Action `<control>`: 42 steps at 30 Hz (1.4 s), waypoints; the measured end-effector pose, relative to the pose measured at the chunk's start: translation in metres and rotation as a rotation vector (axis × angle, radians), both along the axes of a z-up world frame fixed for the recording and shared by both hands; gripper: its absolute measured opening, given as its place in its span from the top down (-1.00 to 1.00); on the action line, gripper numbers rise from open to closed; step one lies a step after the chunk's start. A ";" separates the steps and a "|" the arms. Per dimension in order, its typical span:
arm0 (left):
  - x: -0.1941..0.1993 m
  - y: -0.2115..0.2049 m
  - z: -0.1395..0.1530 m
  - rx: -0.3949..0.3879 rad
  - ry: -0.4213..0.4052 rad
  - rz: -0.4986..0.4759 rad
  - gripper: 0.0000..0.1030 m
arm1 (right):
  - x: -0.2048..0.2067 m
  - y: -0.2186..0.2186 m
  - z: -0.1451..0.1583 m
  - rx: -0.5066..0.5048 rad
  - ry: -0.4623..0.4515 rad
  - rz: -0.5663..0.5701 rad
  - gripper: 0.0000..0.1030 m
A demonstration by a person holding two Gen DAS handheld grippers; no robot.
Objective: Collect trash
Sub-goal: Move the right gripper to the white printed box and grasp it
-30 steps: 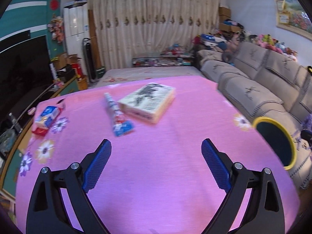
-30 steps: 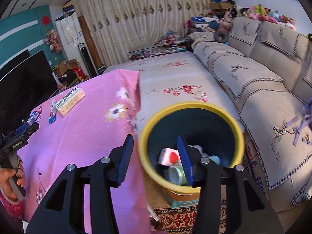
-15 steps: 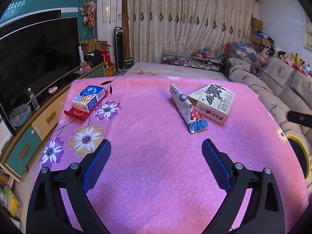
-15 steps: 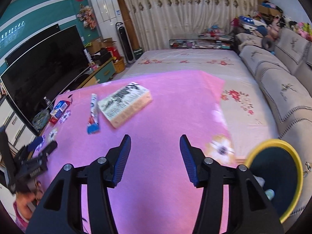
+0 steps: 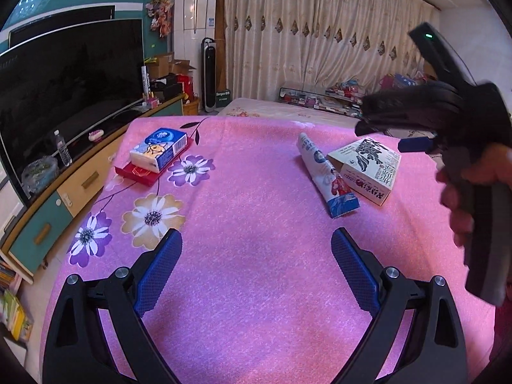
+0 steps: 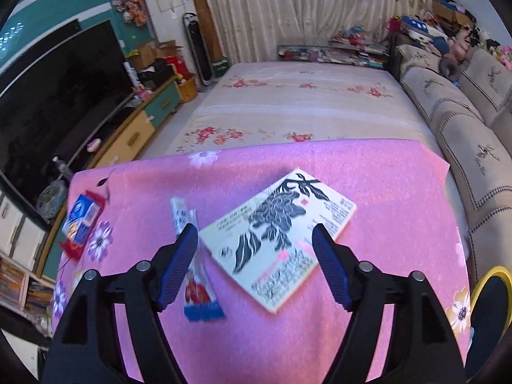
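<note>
step in hand, judged: approach to next trash item. right gripper (image 6: 252,249) above flat white cardboard box with black floral print (image 6: 278,233) on pink floral tablecloth (image 6: 384,185); jaws opening, straddling box from above, pads not touching, nothing held. left gripper (image 5: 256,265) wide apart, empty, over bare cloth. next move calls for lowering around box edges, closing, carry to yellow-rimmed dark bin (image 6: 489,291) just beside table. count: one box, one crumpled white-blue tube (image 6: 195,275) just beside it, one blue tissue pack (image 5: 158,148) on red card, well apart.
</note>
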State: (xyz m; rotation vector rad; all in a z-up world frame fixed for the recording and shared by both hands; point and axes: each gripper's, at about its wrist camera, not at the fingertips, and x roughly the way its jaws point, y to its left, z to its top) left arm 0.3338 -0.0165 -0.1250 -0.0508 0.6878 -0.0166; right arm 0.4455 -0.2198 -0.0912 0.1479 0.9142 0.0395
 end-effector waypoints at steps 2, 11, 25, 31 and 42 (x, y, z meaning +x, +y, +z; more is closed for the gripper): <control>0.000 0.000 0.000 -0.001 0.000 0.001 -0.80 | 0.016 0.007 -0.004 -0.015 0.026 -0.035 -0.39; 0.003 0.000 0.000 0.004 0.005 0.007 -0.80 | 0.046 0.036 -0.031 -0.139 0.071 -0.086 -0.41; 0.004 -0.004 -0.001 0.018 0.007 0.004 -0.80 | -0.002 -0.008 -0.038 -0.139 0.050 -0.106 -0.48; 0.004 0.001 -0.002 0.004 0.009 0.012 -0.80 | -0.007 -0.018 -0.039 -0.151 0.050 -0.101 -0.49; 0.006 -0.001 -0.003 0.008 0.017 0.009 -0.80 | -0.010 -0.038 -0.025 -0.075 -0.012 -0.158 -0.65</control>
